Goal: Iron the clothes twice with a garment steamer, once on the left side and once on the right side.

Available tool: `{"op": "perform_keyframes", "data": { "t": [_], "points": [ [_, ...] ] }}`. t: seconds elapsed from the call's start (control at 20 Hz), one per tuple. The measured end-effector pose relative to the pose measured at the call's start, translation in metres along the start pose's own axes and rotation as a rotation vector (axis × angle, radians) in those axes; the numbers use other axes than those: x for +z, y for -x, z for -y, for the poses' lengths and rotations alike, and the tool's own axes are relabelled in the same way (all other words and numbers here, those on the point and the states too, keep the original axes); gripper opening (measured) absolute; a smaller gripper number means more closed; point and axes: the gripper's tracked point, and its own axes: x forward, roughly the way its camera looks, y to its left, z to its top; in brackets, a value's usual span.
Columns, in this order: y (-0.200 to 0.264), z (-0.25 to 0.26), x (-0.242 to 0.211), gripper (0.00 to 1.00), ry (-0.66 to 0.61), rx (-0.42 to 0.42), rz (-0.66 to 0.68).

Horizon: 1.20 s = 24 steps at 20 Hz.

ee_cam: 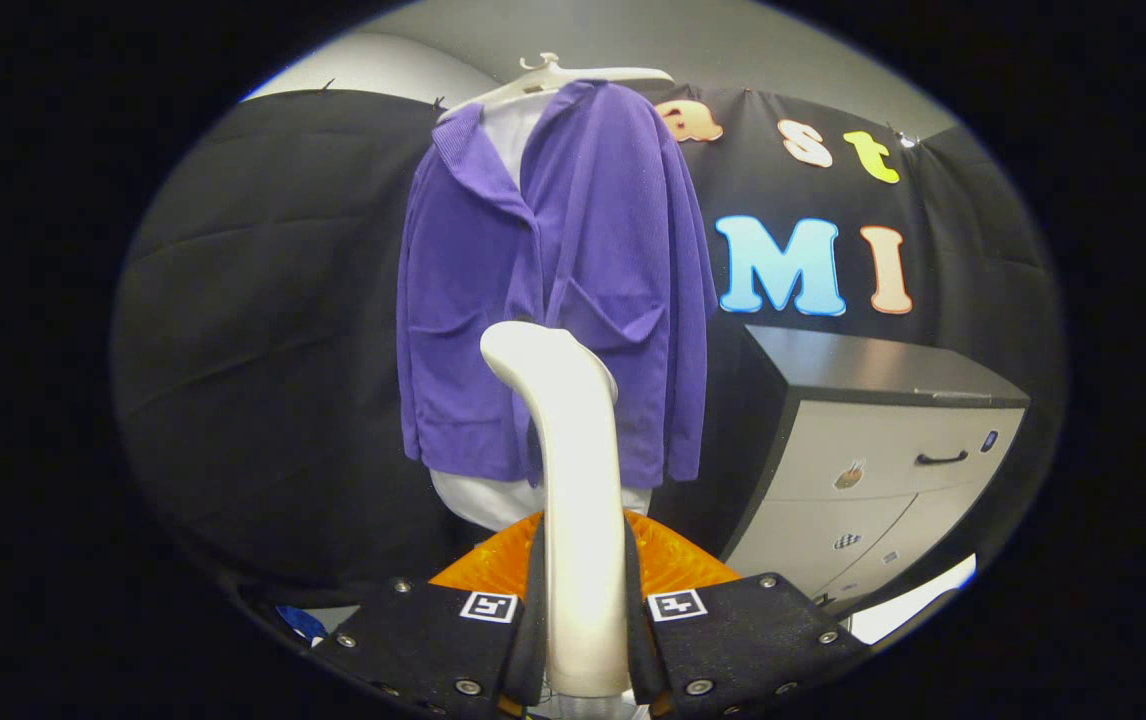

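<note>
**Steamer clamped in the fingers, jacket hanging just beyond its head**

Both fingers of the gripper press against the sides of the cream garment steamer, one on each flank of its handle, so the tool is held firmly. Its neck rises straight up from between them and curves over at the top, the rounded head pointing toward the clothes. Behind the handle and just beyond the fingers sits an orange ribbed piece; what it belongs to cannot be told.

Ahead of the steamer head hangs the purple jacket, draped on a white hanger over a white garment whose hem shows below the jacket's lower edge. The head overlaps the jacket's front near the middle pockets; whether it touches the fabric cannot be told.

Left of the jacket's edge the black cloth wall runs bare, leaving open room on that side. Right of the jacket, a grey drawer cabinet with a dark top stands near, its front corner close beside the jacket's lower right hem, narrowing the room there.
</note>
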Motion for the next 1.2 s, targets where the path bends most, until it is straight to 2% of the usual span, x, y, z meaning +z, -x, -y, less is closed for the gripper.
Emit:
{"op": "perform_keyframes", "data": {
  "t": [0.3, 0.75, 1.05, 1.2],
  "points": [
    [0.019, -0.011, 0.091, 0.33, 0.002, 0.035, 0.169],
    [0.022, -0.041, 0.197, 0.33, -0.006, 0.092, 0.364],
    [-0.006, -0.064, 0.262, 0.33, 0.009, 0.046, 0.444],
    [-0.028, -0.072, 0.288, 0.33, 0.032, -0.002, 0.472]
  ]
}}
